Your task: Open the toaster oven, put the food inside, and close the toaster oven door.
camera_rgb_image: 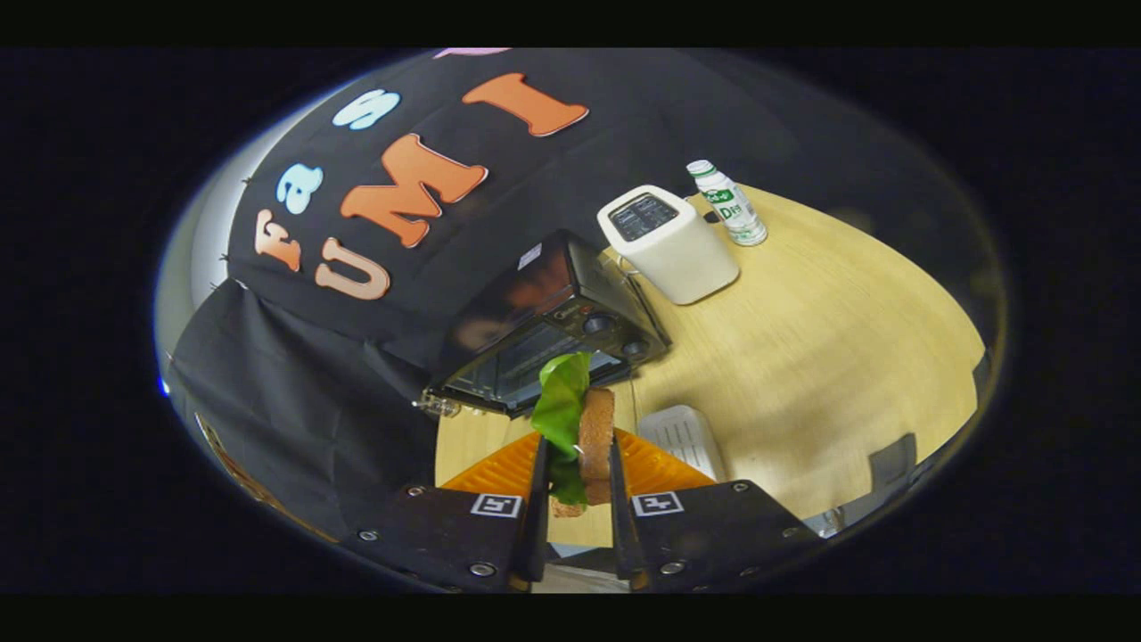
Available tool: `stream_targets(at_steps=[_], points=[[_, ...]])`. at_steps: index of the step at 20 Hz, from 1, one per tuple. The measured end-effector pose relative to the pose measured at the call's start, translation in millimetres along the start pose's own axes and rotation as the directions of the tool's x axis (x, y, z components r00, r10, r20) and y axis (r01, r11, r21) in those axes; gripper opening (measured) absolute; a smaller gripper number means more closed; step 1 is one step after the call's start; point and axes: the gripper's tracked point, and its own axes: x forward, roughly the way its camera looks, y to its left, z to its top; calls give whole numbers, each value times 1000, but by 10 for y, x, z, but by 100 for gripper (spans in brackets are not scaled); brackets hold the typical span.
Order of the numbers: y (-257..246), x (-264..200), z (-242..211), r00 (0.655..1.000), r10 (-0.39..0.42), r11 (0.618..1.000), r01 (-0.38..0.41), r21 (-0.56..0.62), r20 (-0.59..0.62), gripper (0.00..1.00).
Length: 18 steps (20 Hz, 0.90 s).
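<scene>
My gripper (578,468) is shut on the food, a sandwich (595,437) of brown bread with a green lettuce leaf (562,401) sticking out ahead of the fingers. Both orange fingers (513,464) press its sides. Beyond the sandwich stands the black toaster oven (553,312) on the wooden table (802,357). Its glass door (499,379) appears dropped open toward me, with the metal handle (437,406) at its near edge. The whole view is tilted.
A white pop-up toaster (669,242) stands just beyond the oven, and a small white bottle with a green label (728,203) behind it. A white ribbed tray (685,437) lies on the table just past the right finger. Black cloth hangs beside the oven.
</scene>
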Motion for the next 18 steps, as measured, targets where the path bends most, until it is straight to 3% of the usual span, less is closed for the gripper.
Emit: stream_targets(at_steps=[6, 11, 18], points=[[305, 450, -235, 996, 78, 987, -82, 135, 41, 31], [415, 897, -166, 981, 106, 950, -148, 277, 161, 31], [478, 1562, -122, 958, 65, 888, -183, 422, 279, 31]])
